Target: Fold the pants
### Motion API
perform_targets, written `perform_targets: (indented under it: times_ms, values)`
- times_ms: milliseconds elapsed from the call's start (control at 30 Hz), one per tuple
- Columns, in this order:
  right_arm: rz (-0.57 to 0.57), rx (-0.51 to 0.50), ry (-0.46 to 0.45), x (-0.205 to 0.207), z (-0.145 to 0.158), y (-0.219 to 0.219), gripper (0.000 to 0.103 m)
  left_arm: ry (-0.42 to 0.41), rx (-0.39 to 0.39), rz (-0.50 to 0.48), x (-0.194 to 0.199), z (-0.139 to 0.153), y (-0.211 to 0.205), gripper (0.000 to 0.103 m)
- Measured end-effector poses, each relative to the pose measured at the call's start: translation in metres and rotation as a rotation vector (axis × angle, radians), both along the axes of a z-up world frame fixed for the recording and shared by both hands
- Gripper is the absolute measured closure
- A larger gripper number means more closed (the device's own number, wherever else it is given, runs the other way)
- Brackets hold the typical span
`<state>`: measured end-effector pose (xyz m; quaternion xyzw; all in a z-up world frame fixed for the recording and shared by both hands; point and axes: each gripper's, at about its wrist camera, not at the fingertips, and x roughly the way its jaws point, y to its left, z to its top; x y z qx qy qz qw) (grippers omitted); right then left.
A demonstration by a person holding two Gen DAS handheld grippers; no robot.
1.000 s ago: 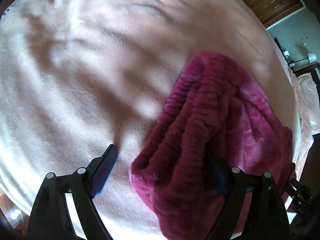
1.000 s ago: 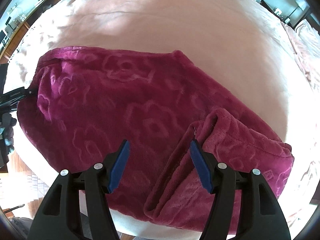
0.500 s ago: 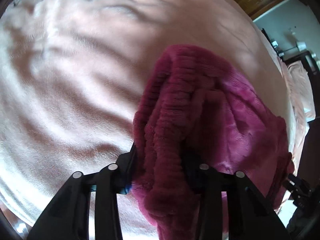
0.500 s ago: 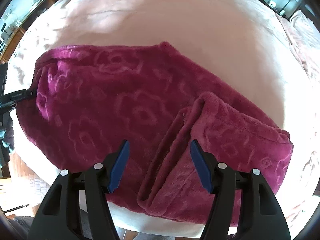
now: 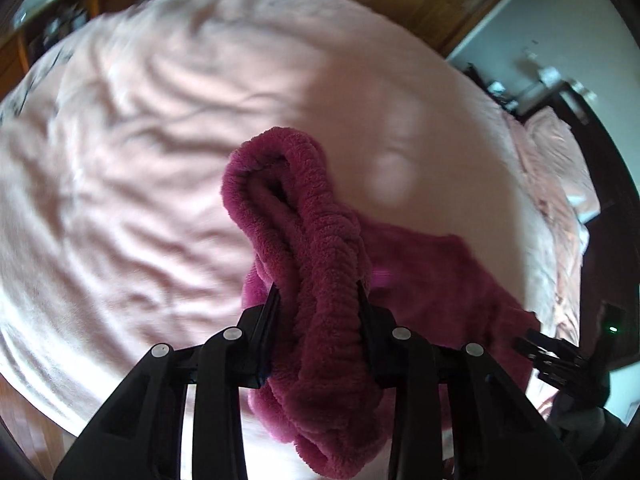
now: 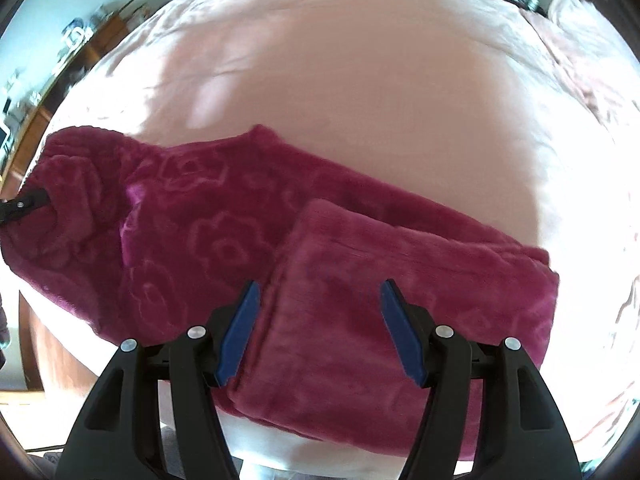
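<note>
From the left wrist, the left tongs (image 5: 316, 296), whose jaws have just been closing, are pinching the ribbed waistband of the magenta fleece pants (image 5: 320, 280), bunching it above the pink bed (image 5: 160, 160). From the right wrist, the right tongs (image 6: 320, 328) are hovering spread over a folded leg, gripping nothing, while the pants are lying along the bed's near edge. The fleece is looking soft, floppy and light; thick hems seem the surest holds. No containers are showing.
</note>
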<state>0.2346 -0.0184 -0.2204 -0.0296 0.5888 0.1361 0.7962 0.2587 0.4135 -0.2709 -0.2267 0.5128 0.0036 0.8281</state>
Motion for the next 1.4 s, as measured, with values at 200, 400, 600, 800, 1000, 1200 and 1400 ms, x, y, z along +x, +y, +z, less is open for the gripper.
perform_targets:
  times_ms: [200, 400, 600, 800, 1000, 1200, 1400]
  values:
    - [-0.071, 0.039, -0.006, -0.011, 0.003, -0.064, 0.038, -0.054, 0.034, -0.117, 0.019, 0.034, -0.082, 0.070]
    - [-0.142, 0.063, -0.016, -0.022, 0.002, -0.133, 0.038, -0.080, 0.050, -0.229, 0.029, 0.052, -0.169, 0.071]
    - [-0.226, 0.096, -0.018, -0.036, -0.001, -0.198, 0.038, -0.088, 0.059, -0.362, 0.042, 0.063, -0.259, 0.071]
    - [-0.290, 0.117, -0.028, -0.052, -0.001, -0.243, 0.038, -0.085, 0.059, -0.495, 0.043, 0.062, -0.340, 0.071]
    - [-0.368, 0.128, -0.024, -0.075, -0.005, -0.285, 0.038, -0.053, 0.099, -0.619, 0.043, 0.043, -0.409, 0.070]
    - [-0.425, 0.124, -0.007, -0.092, -0.012, -0.318, 0.038, -0.005, 0.161, -0.659, 0.046, 0.012, -0.452, 0.070]
    - [-0.456, 0.115, 0.007, -0.107, -0.018, -0.336, 0.038, 0.032, 0.210, -0.681, 0.046, -0.013, -0.480, 0.070]
